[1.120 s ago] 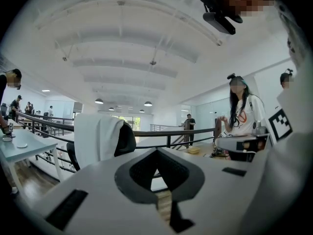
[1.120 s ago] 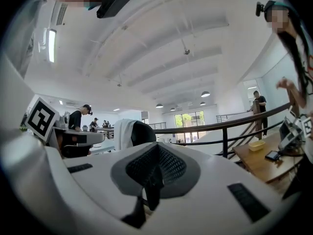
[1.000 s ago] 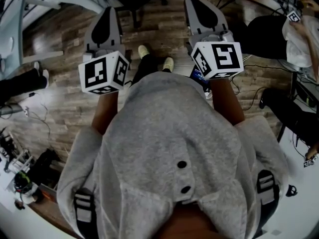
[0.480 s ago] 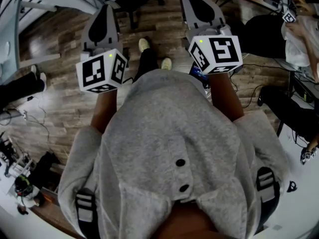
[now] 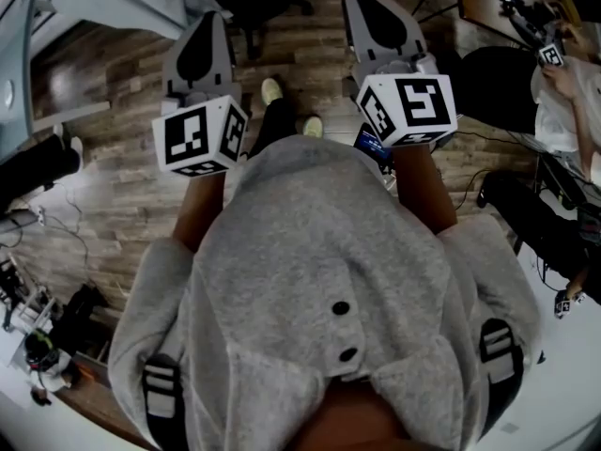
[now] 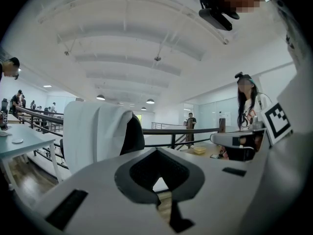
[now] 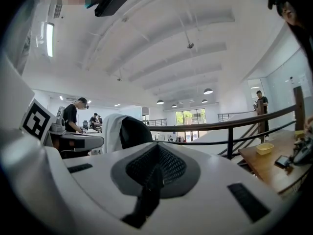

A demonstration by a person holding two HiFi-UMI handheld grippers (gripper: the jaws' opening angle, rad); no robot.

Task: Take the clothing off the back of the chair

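Observation:
A white garment [image 6: 95, 133] hangs over the back of a black chair [image 6: 133, 136], ahead and left of centre in the left gripper view. In the right gripper view the garment [image 7: 111, 129] and chair [image 7: 134, 131] stand further off. The head view shows the pale cloth [image 5: 122, 3] at the top left edge, beyond both grippers. My left gripper [image 5: 202, 26] is held out level with its jaws together and nothing between them. My right gripper [image 5: 371, 3] is beside it, its jaws also closed and empty. Neither touches the garment.
A pale table [image 6: 19, 143] stands left of the chair and a dark railing [image 6: 176, 131] runs behind it. A person [image 6: 249, 106] stands at a desk on the right. Another black chair [image 5: 498, 73] and floor cables [image 5: 66, 214] lie to the sides. A wooden desk [image 7: 274, 160] is at right.
Both grippers have moved a little forward across the floor toward the chair. Their jaws stay as they were.

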